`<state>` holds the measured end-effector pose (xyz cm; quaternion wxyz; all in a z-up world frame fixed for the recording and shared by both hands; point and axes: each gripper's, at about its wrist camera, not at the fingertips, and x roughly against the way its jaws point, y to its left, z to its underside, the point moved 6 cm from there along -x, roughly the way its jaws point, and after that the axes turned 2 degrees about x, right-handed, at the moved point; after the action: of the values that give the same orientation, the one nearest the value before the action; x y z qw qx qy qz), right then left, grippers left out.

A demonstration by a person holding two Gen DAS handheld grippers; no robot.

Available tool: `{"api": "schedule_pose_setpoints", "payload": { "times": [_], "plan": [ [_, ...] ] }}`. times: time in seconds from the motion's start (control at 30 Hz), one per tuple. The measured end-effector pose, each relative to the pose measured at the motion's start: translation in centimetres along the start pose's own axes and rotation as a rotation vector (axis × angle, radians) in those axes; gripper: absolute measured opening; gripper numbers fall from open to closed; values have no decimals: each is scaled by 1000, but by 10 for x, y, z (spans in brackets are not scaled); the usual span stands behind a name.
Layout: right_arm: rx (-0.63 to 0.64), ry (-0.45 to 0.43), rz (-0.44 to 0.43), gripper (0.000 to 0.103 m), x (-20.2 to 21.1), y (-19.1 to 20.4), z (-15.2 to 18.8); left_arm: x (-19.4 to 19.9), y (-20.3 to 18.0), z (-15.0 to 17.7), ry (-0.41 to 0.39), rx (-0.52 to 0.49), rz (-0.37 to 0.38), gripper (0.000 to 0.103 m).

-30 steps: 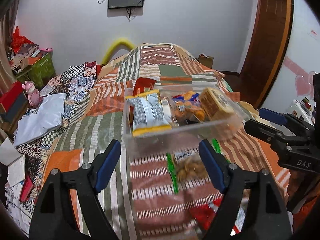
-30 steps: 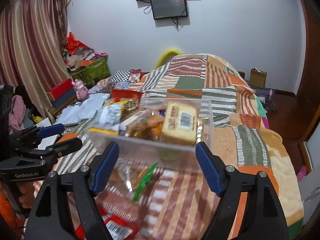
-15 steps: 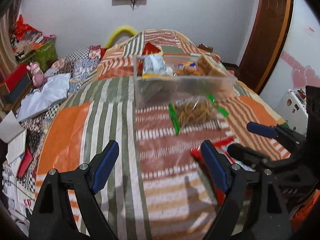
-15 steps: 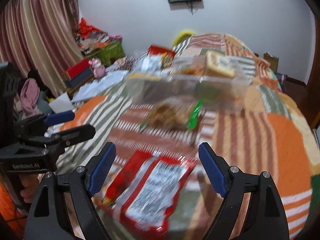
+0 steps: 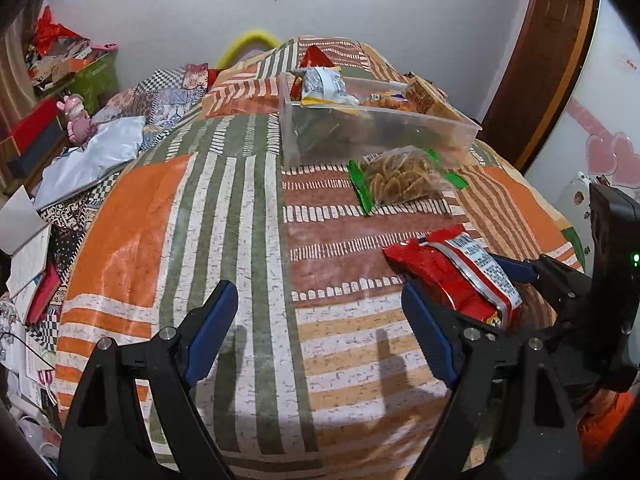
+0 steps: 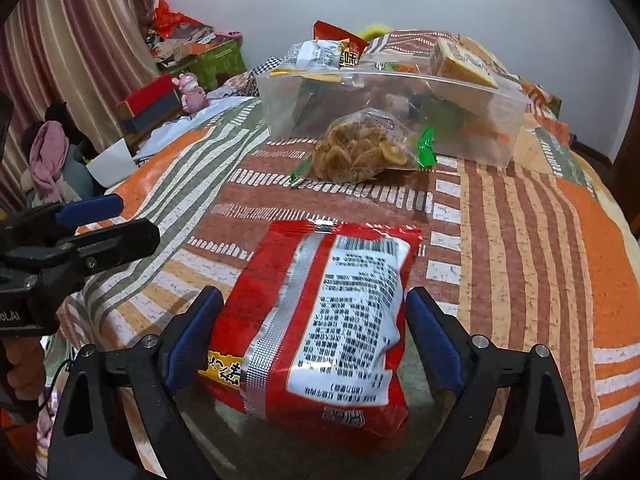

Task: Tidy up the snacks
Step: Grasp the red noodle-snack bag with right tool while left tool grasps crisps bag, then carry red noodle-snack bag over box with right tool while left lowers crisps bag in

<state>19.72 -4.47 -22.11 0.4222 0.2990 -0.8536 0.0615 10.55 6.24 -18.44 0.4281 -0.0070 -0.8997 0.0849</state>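
The red snack packet [image 6: 320, 320] is straddled, ungripped, by the wide-open right gripper [image 6: 312, 344]; if squeezed, its slick film could slip out. The left gripper [image 5: 320, 332] is held open, empty.

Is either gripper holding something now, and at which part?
Nothing is held. The right gripper is open around the red snack bag's near end; the left gripper is open.

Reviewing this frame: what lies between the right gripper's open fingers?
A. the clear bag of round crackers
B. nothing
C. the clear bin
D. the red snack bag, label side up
D: the red snack bag lies on the blanket between the blue pads of the open right gripper, while the cracker bag sits farther off by the bin.
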Motion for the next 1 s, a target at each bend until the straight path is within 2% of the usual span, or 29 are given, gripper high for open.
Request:
{"api": "schedule_pose_setpoints", "payload": {
  "times": [0.13,0.17,0.27,0.47,0.63,0.8,1.0],
  "plan": [
    [-3,-13,4,81,4,-6,2,-2,-5,0,3,-10,4,84],
    [-9,-18,-1,75,5,-9,2,-3,-6,-1,4,-12,5,84],
    [-25,-36,-15,70,9,-14,3,-6,-11,-2,10,-18,6,84],
    [-22,-76,-20,68,25,-22,4,-14,-24,-9,15,-24,10,84],
    [-38,-144,-24,68,52,-36,-4,-24,-37,-21,17,-24,21,84],
    [-68,-210,8,68,74,-60,-16,-47,-57,-33,43,-58,28,84],
    [-135,-226,25,68,75,-94,-21,-83,-76,-45,95,-87,0,85]
  ]
}}
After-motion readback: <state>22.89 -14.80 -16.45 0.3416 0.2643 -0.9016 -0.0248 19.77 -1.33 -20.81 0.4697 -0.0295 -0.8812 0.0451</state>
